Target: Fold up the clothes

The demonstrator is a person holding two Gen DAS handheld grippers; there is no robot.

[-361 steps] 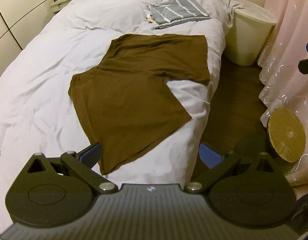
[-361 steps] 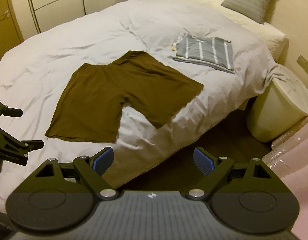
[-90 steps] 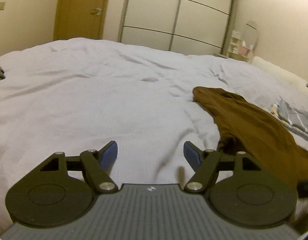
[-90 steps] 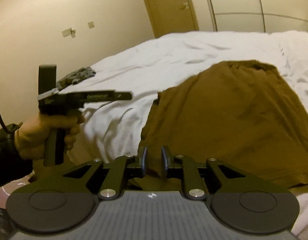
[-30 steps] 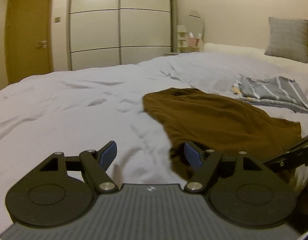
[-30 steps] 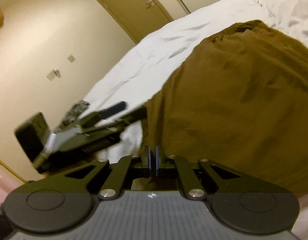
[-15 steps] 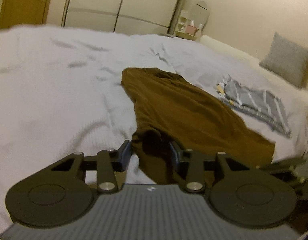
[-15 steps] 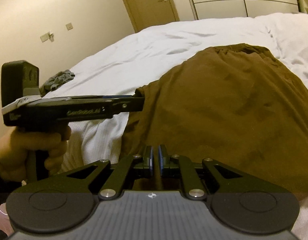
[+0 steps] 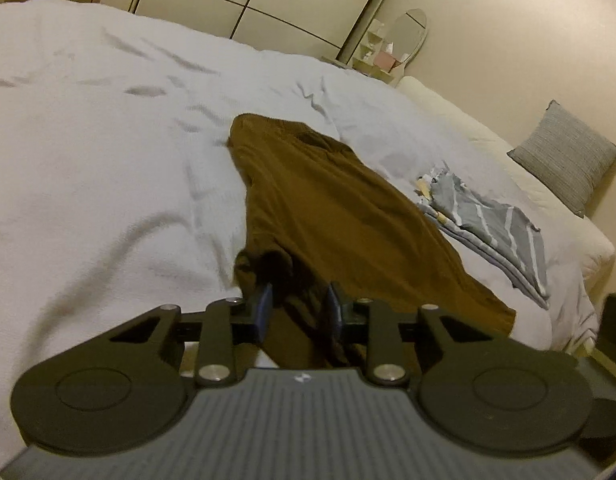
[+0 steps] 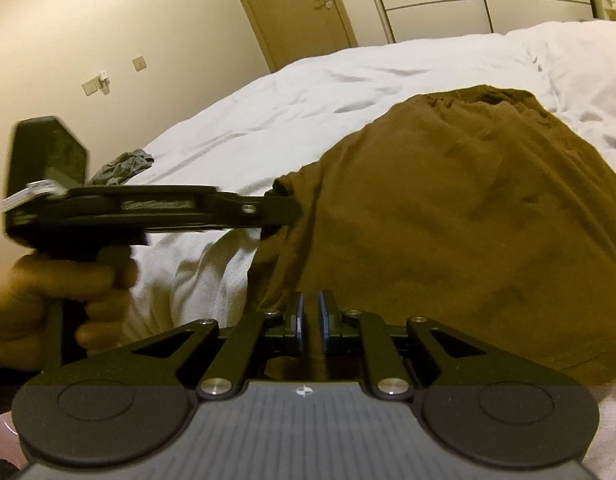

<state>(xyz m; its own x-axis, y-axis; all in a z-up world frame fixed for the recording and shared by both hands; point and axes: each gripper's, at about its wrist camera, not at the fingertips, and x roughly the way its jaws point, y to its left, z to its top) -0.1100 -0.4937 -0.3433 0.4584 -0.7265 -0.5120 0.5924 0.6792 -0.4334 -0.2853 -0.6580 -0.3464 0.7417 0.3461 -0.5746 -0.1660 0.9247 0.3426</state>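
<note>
The brown shorts [image 9: 340, 216] are soft, matt knit cloth, creased where they bunch. Under them the white duvet [image 9: 108, 152] is a matt, finely ribbed fabric with shallow wrinkles. Right of the shorts, the grey striped garment [image 9: 496, 220] is thin woven cloth. The left tool [image 9: 298, 308] is matt black plastic with shiny metal pivot screws, blue pads and a ribbed grey housing; the right tool [image 10: 311, 322] looks the same. The wardrobe doors [image 9: 244, 4] beyond the duvet are smooth with a satin finish.

Brown shorts [image 9: 340, 216] bunched between left hand-held gripper [image 9: 297, 309] pads on bed [image 9: 108, 152]
</note>
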